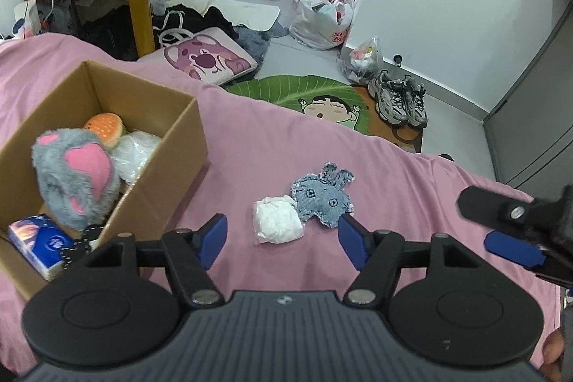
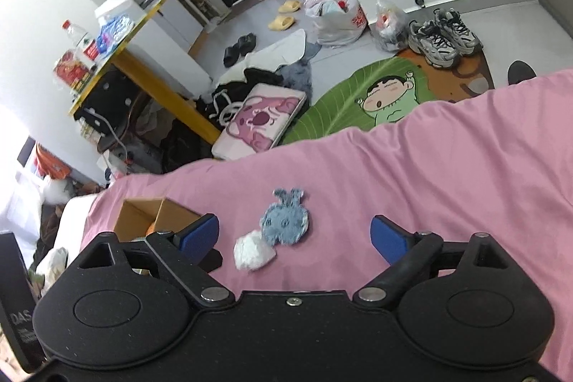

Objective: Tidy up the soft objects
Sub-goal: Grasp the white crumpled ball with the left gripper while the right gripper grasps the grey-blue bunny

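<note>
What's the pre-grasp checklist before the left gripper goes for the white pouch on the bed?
1. Left gripper open and empty: ok, fingers spread wide.
2. White plastic-wrapped pouch in line between the fingers: ok, just ahead of them.
3. Pouch clear of the denim bunny toy: not ok, the two touch, so the bunny may drag along.
4. Right gripper out of the way: cannot tell; it is open and empty but sits close on the right.
5. Space in the cardboard box: ok, though the gray plush paw fills much of it.
</note>
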The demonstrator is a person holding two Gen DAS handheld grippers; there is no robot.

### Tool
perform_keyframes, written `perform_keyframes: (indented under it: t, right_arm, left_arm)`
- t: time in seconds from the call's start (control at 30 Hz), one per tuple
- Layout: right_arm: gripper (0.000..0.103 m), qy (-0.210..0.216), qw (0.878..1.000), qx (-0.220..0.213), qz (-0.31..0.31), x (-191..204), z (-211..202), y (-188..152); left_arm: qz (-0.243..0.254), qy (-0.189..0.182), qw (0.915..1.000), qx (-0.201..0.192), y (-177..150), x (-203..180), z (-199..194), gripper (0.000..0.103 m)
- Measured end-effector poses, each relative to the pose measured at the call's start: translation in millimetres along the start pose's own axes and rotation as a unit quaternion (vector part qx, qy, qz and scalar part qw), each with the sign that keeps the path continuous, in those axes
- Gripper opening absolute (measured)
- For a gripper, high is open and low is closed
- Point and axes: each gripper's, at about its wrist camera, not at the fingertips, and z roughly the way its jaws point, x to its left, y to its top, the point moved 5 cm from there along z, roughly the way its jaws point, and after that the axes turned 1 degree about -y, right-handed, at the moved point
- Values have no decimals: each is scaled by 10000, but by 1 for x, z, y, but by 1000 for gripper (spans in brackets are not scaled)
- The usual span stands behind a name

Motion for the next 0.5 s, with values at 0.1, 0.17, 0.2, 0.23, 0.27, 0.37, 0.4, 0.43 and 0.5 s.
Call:
perform_keyframes:
  t: [0.1,0.17,0.2,0.23,0.27,0.37,0.4,0.43,0.5]
  right_arm:
    - [89,79,9999,-36,136,-3,2,2]
    - [83,95,9998,12,183,-5,8,3]
    - [77,106,9997,63,202,-6,12,2]
    - [74,132,9995,138,241,-7,17,2]
    - [69,160,9993,195,278,-7,21,1]
    - [65,171,9988,319,319,-7,32,0]
    - [65,168,9988,340,320,-7,35,0]
    - [65,175,9986,368,329,-6,38,0]
    - [65,189,9982,430,363,-6,43,-1]
  left_arm:
    - [-3,22,10000,80,1,0,12,67]
    - [-33,41,9999,143,1,2,21,67]
    - [-50,54,9998,180,1,3,26,67]
    - [-54,67,9997,218,1,3,31,67]
    - [-50,72,9996,267,1,3,36,67]
    - [-26,65,9993,373,0,4,49,67]
    - [-17,83,9991,408,0,4,53,67]
    - [-23,81,9989,455,-1,4,58,67]
    - [-71,59,9984,559,-2,8,67,67]
